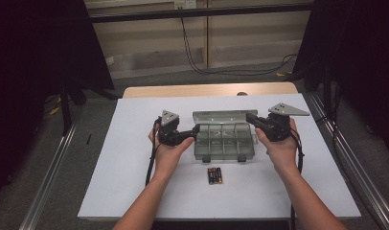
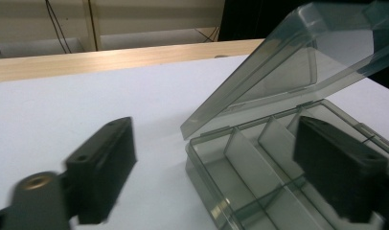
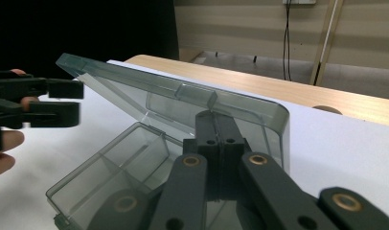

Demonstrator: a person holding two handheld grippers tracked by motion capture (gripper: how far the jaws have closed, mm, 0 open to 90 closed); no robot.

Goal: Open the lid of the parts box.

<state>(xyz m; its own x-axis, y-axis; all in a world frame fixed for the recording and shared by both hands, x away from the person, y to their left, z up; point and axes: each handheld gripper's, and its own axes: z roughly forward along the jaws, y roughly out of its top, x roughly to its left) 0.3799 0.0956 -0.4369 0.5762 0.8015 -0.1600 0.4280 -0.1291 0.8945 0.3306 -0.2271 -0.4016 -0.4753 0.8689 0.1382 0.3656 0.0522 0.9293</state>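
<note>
A clear grey compartment box (image 1: 224,141) sits mid-table with its lid (image 1: 224,116) tilted up and its dividers bare. My right gripper (image 1: 251,118) is shut on the lid's right edge and holds it raised; in the right gripper view its jaws (image 3: 216,132) pinch the lid rim (image 3: 183,91). My left gripper (image 1: 195,132) stands open at the box's left side. In the left gripper view the box's near corner (image 2: 216,163) lies between the spread jaws without touching the pads. Three batteries (image 1: 214,175) lie in front of the box.
A white sheet (image 1: 135,167) covers the table, with a strip of wooden edge (image 1: 207,90) at the far side. Metal rails (image 1: 49,177) run along both sides on the floor, and cables (image 1: 240,72) trail behind the table.
</note>
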